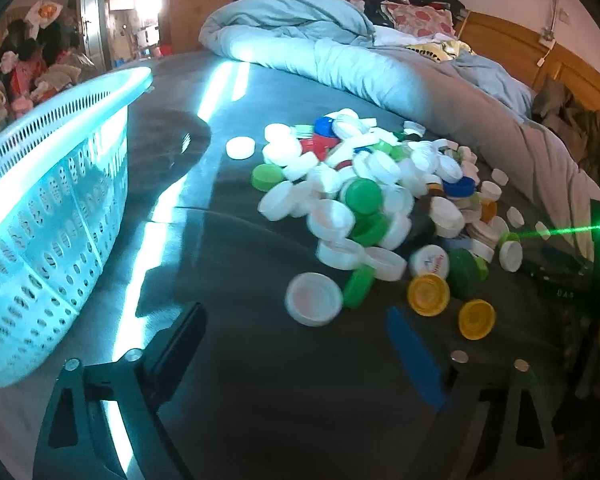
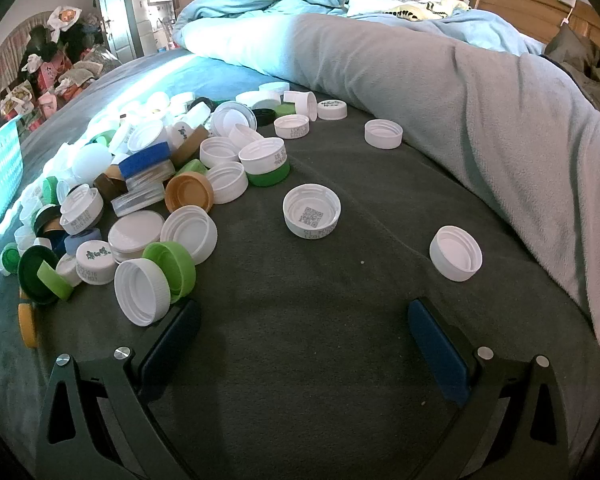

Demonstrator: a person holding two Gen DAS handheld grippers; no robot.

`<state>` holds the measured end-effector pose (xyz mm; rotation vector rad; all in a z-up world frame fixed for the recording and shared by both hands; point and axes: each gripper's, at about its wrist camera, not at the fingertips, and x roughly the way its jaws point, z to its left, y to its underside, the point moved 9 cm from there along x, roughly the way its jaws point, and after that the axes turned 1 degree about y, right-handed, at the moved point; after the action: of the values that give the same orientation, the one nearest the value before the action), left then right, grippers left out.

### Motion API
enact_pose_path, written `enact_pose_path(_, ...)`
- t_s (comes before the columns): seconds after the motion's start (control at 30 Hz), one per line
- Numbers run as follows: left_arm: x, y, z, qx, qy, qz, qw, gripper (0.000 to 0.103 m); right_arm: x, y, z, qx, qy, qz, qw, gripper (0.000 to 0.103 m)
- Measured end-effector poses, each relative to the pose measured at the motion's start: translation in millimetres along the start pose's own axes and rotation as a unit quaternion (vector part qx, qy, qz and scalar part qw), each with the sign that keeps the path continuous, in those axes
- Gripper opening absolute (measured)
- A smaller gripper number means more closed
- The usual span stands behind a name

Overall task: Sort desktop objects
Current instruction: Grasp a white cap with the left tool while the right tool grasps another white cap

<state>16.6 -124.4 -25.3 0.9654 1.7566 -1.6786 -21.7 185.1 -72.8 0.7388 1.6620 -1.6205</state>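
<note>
- Your left gripper (image 1: 296, 328) hangs tilted down over the dark grey bed cover (image 1: 240, 400); its jaws stand wide apart with nothing between them.
- Your right gripper (image 2: 304, 324) is likewise tilted down with jaws fully apart, bare cover between the pads.
- The pile of bottle caps (image 1: 364, 196) lies on the cover ahead of the left gripper: mostly white, with green, blue, red and yellow ones mixed in.
- A large white cap (image 1: 314, 299) lies open side up at the near edge of the pile, just ahead of the left jaws; two yellow caps (image 1: 428, 294) lie to its right.
- The turquoise perforated basket (image 1: 52, 216) stands to the left of the pile, apart from it.
- In the right wrist view, a white cap with a printed code (image 2: 311, 211) and another white cap (image 2: 456, 253) lie separate from the pile, ahead of the right jaws.
- A rolled light blue and grey quilt (image 2: 420, 76) borders the caps on the far side.
</note>
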Motion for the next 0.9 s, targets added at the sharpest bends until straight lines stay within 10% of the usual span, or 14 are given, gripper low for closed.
enact_pose_path(0.3,27,4,-28,0.048,0.036,0.026,0.9979,0.060,-7,2,-2,0.001,-0.005,-0.001,1.000,0.102)
enact_pose_path(0.37,23,4,-20,0.031,0.040,0.025,0.9984,0.034,-8,1,-2,0.004,-0.013,-0.002,1.000,0.102)
enact_pose_path(0.9,-19,14,-37,0.007,0.047,-0.004,0.9988,0.033,-67,-3,-25,0.036,-0.096,-0.050,0.993,0.097)
